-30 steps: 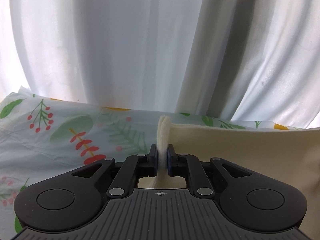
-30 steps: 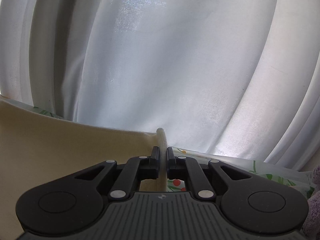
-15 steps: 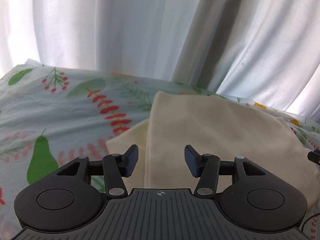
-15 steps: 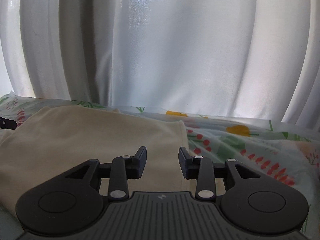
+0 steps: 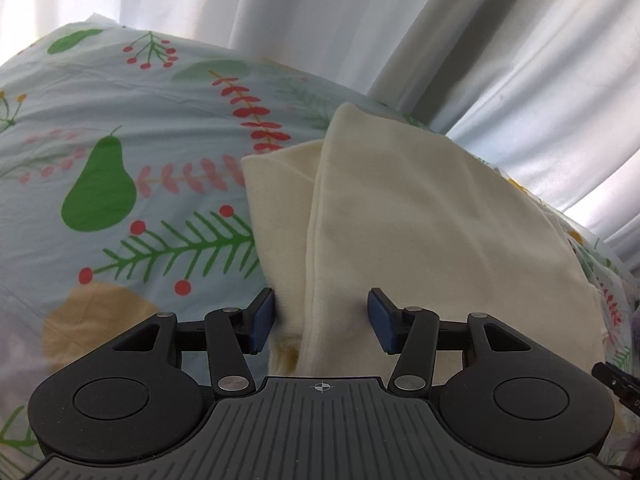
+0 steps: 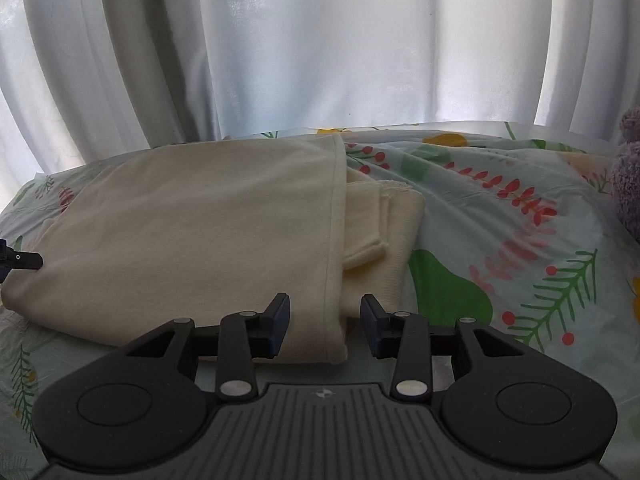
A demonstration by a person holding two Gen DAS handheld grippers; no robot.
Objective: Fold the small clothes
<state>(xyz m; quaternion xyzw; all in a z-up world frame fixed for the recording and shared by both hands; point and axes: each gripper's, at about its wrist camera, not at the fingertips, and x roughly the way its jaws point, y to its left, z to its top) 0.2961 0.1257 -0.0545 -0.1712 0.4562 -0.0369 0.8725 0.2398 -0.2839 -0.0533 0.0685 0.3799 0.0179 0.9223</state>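
Two sets of black two-finger tongs are spread wide and holding nothing, the left gripper and the right gripper each poised over an end of the folded cream knit garment. That garment lies flat on the pale floral-printed bedsheet, its hemmed top layer's edge running straight out between each pair of fingertips, lower layers peeking out just beyond. Ahead of both tongs hangs a white pleated curtain, and a fuzzy grey-purple item sits far right.
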